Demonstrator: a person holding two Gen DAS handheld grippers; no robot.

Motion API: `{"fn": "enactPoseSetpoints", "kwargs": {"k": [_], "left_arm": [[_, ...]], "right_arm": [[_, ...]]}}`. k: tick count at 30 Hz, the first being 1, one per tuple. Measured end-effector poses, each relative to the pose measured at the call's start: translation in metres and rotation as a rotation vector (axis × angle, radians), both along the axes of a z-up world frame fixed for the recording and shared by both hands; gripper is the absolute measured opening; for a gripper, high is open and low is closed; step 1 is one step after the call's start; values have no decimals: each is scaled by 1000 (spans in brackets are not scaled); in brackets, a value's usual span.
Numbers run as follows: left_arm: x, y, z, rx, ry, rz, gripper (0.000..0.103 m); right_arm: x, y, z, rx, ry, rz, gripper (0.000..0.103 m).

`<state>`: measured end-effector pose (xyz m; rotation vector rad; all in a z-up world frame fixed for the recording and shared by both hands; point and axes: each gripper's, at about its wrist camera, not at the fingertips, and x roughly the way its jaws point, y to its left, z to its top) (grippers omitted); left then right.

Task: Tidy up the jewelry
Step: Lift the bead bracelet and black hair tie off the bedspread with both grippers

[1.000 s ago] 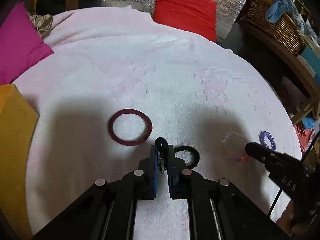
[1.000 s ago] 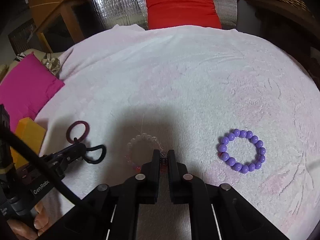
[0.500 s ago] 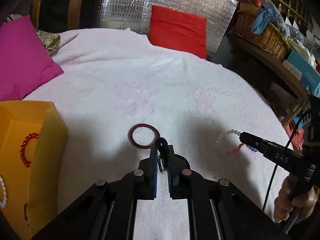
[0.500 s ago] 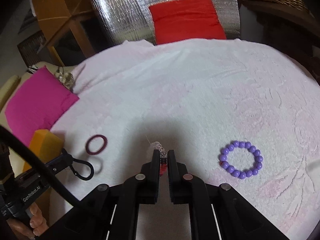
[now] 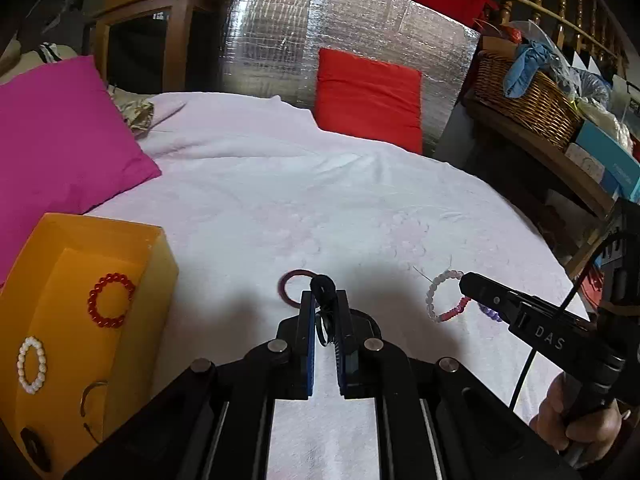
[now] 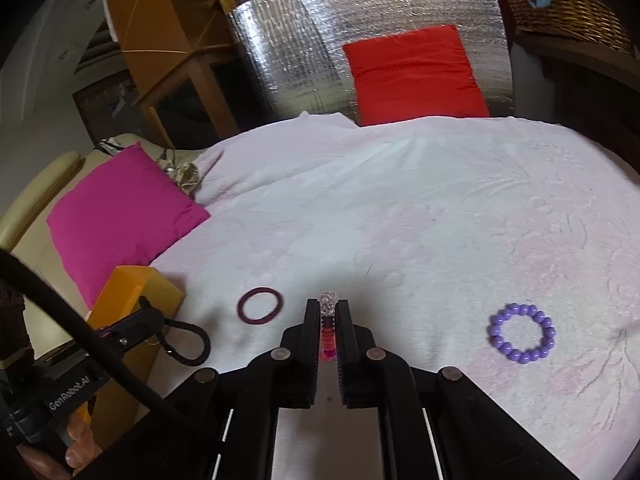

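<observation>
The left tool (image 5: pixel 325 300) clamps a black elastic hair tie (image 5: pixel 323 285); the open yellow box (image 5: pixel 86 240) lies just left. The right tool (image 6: pixel 329 312), farther off, pinches a clear-and-pink beaded bracelet (image 6: pixel 328 330).

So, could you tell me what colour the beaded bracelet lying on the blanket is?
Purple bracelet, clearest in the right wrist view.

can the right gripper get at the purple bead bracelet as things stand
Probably not yet. The path over the blanket to the purple bead bracelet looks free, but the right gripper is shut on a clear and pink bracelet, so it must drop that first.
</observation>
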<state>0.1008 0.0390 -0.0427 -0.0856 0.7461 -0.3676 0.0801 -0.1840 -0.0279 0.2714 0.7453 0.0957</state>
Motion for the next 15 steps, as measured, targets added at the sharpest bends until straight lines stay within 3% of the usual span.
{"fn": "enactPoseSetpoints", "kwargs": {"k": [15], "left_arm": [[-18,9,7,105,-72,108,9]], "right_arm": [[-12,21,8,-15,-51,22,8]]}}
